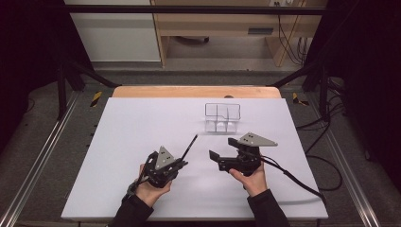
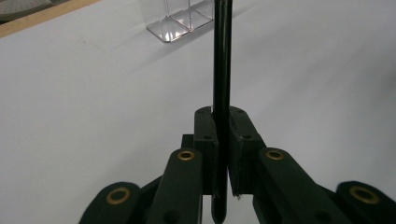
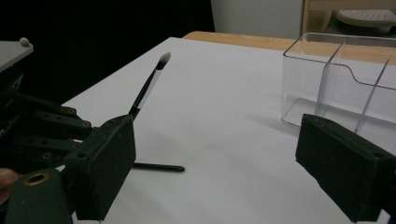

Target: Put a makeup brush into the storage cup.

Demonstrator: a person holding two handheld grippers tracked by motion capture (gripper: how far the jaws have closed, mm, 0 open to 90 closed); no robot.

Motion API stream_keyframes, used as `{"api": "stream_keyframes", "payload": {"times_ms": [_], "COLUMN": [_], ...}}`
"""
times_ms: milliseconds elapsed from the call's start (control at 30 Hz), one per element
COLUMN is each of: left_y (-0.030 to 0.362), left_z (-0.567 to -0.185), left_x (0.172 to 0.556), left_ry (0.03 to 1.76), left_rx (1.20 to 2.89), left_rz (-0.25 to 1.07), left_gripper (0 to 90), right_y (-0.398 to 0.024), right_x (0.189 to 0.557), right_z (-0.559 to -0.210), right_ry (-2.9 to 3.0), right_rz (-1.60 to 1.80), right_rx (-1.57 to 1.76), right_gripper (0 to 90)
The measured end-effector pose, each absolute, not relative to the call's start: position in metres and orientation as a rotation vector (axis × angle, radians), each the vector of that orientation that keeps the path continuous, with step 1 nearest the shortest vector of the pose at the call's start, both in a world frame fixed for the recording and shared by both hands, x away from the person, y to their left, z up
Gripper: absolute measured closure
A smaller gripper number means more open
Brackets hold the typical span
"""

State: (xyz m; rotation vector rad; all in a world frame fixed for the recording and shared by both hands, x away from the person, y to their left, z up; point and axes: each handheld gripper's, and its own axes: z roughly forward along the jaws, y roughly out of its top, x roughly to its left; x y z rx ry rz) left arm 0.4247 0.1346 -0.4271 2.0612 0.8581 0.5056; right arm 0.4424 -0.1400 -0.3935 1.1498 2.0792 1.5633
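— Hands first, since they sit closest: the left hand (image 1: 150, 188) and the right hand (image 1: 252, 180) come in from the bottom edge of the high view, each wrapped round a tool. What is the left gripper (image 1: 182, 164) doing?

— Its jaws are closed narrow on a slim black brush (image 2: 221, 84). In the left gripper view the handle runs straight up between the two pads, with its rounded butt end poking out below them, so the grip sits low on the handle.

— Why hold it there?

— My guess: it leaves most of the length free ahead of the jaws, which helps if the brush is meant to be dropped into something. It slants up off the table, and the right gripper view shows a pale bristle tip at the raised end.

— And the right gripper (image 1: 220, 149)?

— Spread wide, holding nothing. Its two pads stand well apart in its own view, and it hovers just right of the brush, apart from it. It looks like it is waiting, perhaps to steady something.

— Is that a second black stick lying on the table, beneath the raised brush?

— I cannot tell whether it is another tool or a shadow.

— Farther out?

— A clear organizer (image 1: 222, 117) with thin dividers stands upright on the white table (image 1: 127, 137), beyond both grippers and well apart from them. Its compartments look empty. I'd judge the brush is bound for one of them, open tops facing up to take it.
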Motion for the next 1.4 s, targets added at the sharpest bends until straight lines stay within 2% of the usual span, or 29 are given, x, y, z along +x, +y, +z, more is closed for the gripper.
{"api": "stream_keyframes", "payload": {"times_ms": [500, 1400], "left_y": [0.135, 0.105], "left_z": [-0.423, -0.418], "left_x": [0.436, 0.437], "left_ry": [0.916, 0.914], "left_rx": [1.998, 1.957], "left_rz": [0.481, 0.498], "left_gripper": [83.1, 83.1], "right_y": [-0.126, -0.115], "right_x": [0.448, 0.455], "right_z": [-0.39, -0.387], "right_ry": [2.027, 1.998], "right_rz": [1.634, 1.739], "right_rx": [1.199, 1.263], "right_gripper": [15.4, 27.0]}}
